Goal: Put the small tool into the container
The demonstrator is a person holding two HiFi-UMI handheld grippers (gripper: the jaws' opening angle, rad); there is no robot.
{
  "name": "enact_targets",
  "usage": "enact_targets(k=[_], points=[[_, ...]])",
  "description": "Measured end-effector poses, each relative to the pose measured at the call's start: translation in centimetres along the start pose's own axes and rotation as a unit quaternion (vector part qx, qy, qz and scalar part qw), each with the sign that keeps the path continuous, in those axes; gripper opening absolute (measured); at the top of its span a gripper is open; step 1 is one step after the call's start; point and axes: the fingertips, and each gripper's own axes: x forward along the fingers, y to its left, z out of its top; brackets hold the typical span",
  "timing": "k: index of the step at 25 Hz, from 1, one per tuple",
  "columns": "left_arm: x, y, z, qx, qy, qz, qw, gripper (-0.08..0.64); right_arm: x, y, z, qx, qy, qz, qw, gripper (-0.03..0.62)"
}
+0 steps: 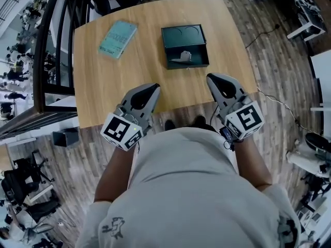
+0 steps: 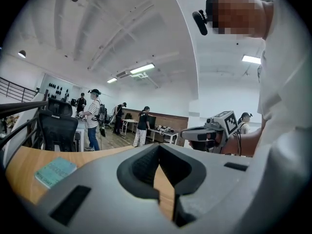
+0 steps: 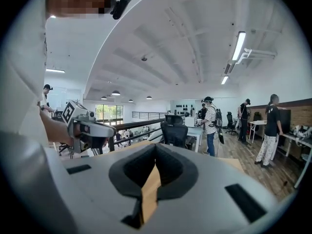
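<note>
A dark green container lies open on the wooden table, towards the far middle. A small silvery tool rests inside its near half. My left gripper hovers over the table's near edge, left of the container, its jaws shut with nothing between them. My right gripper is held at the near right, also shut and empty. Both point towards the far side, well short of the container. In the left gripper view the closed jaws fill the foreground, and the right gripper view shows the same of its own.
A teal booklet lies at the table's far left. A black railing runs along the left side. Black office chairs and several standing people are beyond the table. Wooden floor surrounds it.
</note>
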Motion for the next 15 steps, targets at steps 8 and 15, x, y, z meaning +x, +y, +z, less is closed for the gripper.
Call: enact_targets(k=[8,15], points=[[3.2,-4.0,0.6,0.003,0.001,0.017,0.9999,0.006,-4.3,-2.7,-0.3,0.001,-0.007,0.031,1.000,0.006],[7.5,-10.0,0.0,-0.006,0.003,0.045,0.9989,0.006,-9.5,-6.4,-0.9,-0.008,-0.009,0.075,0.997,0.006]])
